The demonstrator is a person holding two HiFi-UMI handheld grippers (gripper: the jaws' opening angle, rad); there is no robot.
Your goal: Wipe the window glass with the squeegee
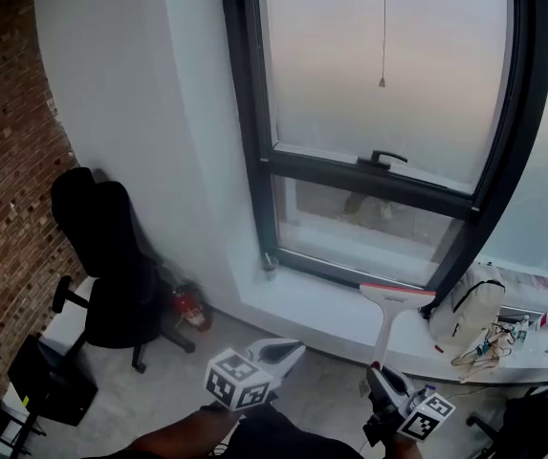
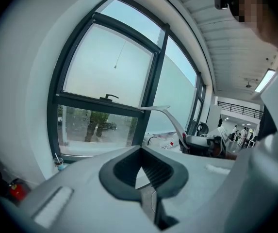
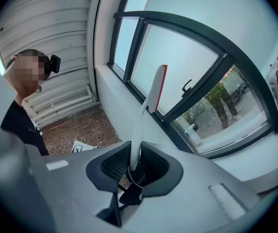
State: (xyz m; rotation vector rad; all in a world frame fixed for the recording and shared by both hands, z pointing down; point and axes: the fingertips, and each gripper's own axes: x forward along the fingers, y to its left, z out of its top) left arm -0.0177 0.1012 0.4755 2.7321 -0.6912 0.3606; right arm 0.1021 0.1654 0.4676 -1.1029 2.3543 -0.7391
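2 panes fill the tall, dark-framed metal window [image 1: 251, 113]: a large upper pane of window glass [image 1: 388, 55], milky and flat, and a smaller clear pane under it. Neither shows a wiped track that I can make out, so I judge the job to be at its start, with all the wiping left.

Below the window runs a smooth white painted sill [image 1: 302, 299]. Left of the window and lower stands a black padded office chair [image 1: 101, 247].

The white plastic squeegee with a red-edged blade [image 1: 395, 299] stands upright below the window's lower right corner. It is T-shaped, and its blade is well apart from the glass. The grey smooth-shelled right gripper [image 3: 133, 165] clamps its ribbed dark pads on the squeegee's slim curved handle. The left gripper [image 2: 139, 176], below the window's middle, is closed down with nothing between its jaws.

Smallest, a black lever handle [image 1: 386, 158] sits on the window's crossbar.
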